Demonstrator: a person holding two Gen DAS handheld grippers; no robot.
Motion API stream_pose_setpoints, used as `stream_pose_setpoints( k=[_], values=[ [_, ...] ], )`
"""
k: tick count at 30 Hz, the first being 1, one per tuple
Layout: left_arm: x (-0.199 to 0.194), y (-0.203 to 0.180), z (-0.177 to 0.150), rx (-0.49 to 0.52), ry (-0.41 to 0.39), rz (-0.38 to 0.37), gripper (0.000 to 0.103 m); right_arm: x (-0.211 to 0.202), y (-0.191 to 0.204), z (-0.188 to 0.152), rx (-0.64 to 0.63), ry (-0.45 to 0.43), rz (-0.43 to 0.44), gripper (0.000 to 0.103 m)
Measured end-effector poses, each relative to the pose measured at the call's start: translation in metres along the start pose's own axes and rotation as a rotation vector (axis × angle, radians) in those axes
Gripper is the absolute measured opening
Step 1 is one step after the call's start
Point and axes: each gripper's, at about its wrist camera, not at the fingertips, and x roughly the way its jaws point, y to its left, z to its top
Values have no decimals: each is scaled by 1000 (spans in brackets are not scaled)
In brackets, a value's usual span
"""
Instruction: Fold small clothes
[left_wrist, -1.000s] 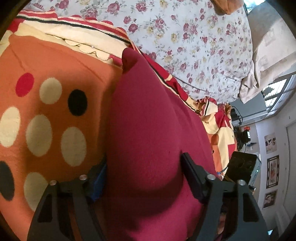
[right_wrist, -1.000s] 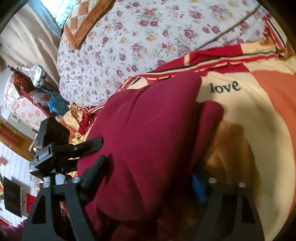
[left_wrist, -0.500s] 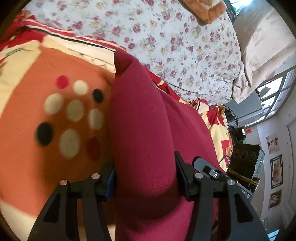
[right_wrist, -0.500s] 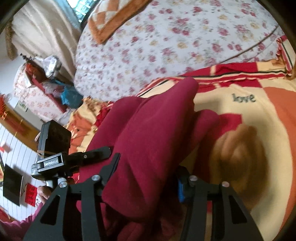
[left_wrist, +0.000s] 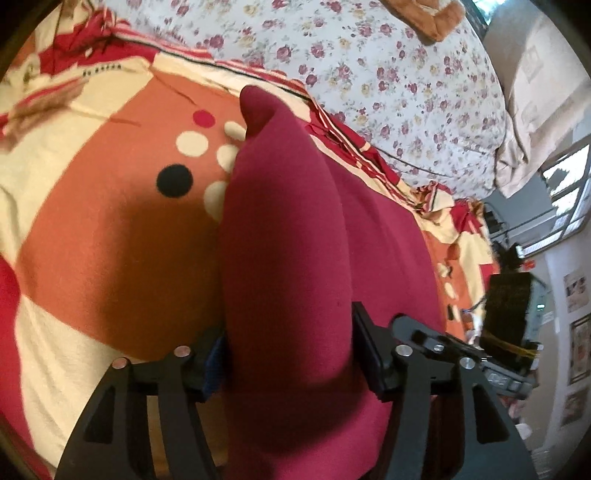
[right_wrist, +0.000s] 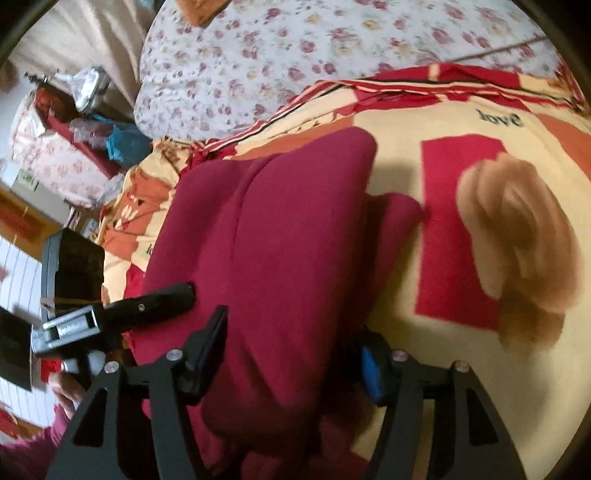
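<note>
Blanket (left_wrist: 92, 229) covers the bed here — soft and fuzzy, with big blocks of orange, cream and red. It has round dots on it: cream ones, one black and one red. In the right wrist view the word "love" (right_wrist: 498, 117) is printed on a cream part, and a blurry brown shape (right_wrist: 517, 240) sits on a red block. Behind the blanket lies a white quilt (left_wrist: 388, 74) with little pink flowers. Past the bed there is a window (left_wrist: 569, 199) and framed pictures (left_wrist: 576, 350) on the wall, three that can be counted.

There is one piece of clothing, a dark red garment (left_wrist: 288, 277). It is thick and smooth, bunched into a long rounded fold that lies on the blanket.

Two grippers show, both black with two fingers each. The left gripper (left_wrist: 288, 354) has the red fold squeezed between its pads. The right gripper (right_wrist: 291, 354) also has the fold between its fingers and its jaws are opening; its left pad presses the cloth, but the blue pad (right_wrist: 369, 373) side is partly hidden.
</note>
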Motion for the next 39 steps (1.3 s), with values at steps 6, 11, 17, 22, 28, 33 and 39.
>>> stream_pose_setpoints(
  k=[6,11,17,22,28,33,39],
  values=[
    [-16,-17,-6,115,-79,161,46,-37,30,-7,-128,-73,-174,64],
    [-30,-28,-11,160,-155,254,46,-69,70,-13,-286,-153,-254,64],
    [-43,-28,-15,163,-214,321,46,-60,105,-30,-450,-104,-267,64],
    [-48,-30,-22,185,-231,355,46,-28,101,-43,-502,-26,-392,64],
    [-56,-43,-33,251,-275,428,46,-22,96,-44,-475,-8,-439,64],
    [-63,-51,-40,258,-311,441,46,-44,105,-36,-389,-74,-423,65],
    [-70,-60,-46,270,-353,520,46,-53,105,-24,-235,-143,-477,72]
  ],
)
